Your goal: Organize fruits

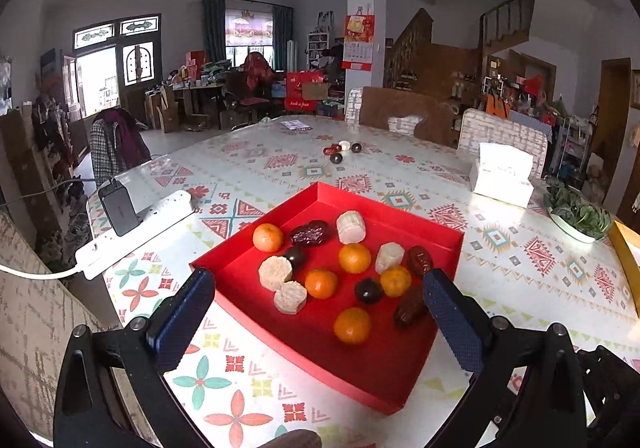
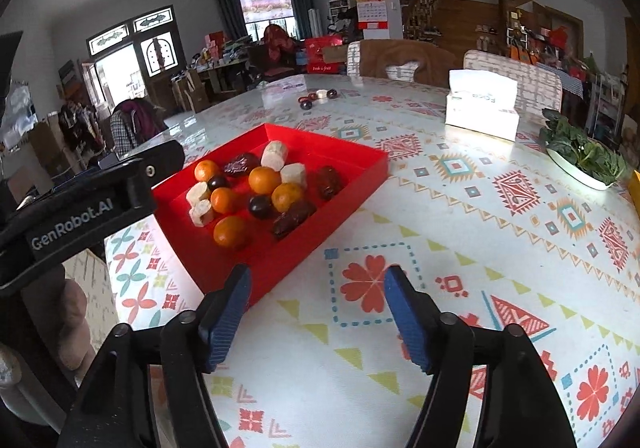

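Note:
A red tray (image 1: pixel 360 364) (image 2: pixel 372 163) lies on the patterned tablecloth. It holds several oranges (image 1: pixel 354 258) (image 2: pixel 264 179), several white cut chunks (image 1: pixel 351 226) (image 2: pixel 274 155), dark red dates (image 1: pixel 310 234) (image 2: pixel 328 179) and two dark round fruits (image 1: pixel 368 290) (image 2: pixel 260 205). My left gripper (image 1: pixel 317 280) stands wide open over the tray's near part, its pads touching nothing. Its body (image 2: pixel 92 199) shows at the left of the right wrist view. My right gripper (image 2: pixel 318 274) is open over the cloth at the tray's near corner, empty. A few loose fruits (image 1: pixel 340 151) (image 2: pixel 318 97) lie far across the table.
A white power strip with a charger (image 1: pixel 136 232) lies left of the tray near the table edge. A tissue box (image 1: pixel 502 179) (image 2: pixel 482 109) and a dish of greens (image 1: pixel 576 211) (image 2: pixel 584 155) stand to the right. Chairs (image 1: pixel 404 115) line the far side.

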`<state>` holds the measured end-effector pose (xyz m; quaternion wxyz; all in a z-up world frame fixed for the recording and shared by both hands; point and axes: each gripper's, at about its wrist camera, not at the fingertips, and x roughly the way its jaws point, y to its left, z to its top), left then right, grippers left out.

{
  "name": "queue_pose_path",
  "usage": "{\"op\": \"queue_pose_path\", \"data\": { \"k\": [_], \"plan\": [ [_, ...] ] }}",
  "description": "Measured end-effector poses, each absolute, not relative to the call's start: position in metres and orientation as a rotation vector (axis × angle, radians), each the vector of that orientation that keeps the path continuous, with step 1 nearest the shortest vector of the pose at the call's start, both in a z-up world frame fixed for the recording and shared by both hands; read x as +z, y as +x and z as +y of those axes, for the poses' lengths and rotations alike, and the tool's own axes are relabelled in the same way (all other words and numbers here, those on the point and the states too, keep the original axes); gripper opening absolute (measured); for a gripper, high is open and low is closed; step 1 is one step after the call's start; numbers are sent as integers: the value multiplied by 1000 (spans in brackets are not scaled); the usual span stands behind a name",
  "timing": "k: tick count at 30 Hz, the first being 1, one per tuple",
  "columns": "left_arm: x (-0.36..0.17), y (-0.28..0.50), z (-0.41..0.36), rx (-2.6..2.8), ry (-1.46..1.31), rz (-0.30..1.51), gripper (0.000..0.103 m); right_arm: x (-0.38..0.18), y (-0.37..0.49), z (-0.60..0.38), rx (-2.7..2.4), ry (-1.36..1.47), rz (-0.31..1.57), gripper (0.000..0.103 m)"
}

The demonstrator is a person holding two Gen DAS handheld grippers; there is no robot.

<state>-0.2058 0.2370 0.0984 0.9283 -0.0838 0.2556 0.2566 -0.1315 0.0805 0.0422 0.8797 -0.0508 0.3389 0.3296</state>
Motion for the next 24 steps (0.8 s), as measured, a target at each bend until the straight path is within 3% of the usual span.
{"op": "queue_pose_path", "data": {
  "k": [24],
  "plan": [
    [71,-193,267,549,-195,626,103,30,-136,123,704,-206,728,78]
  ]
}}
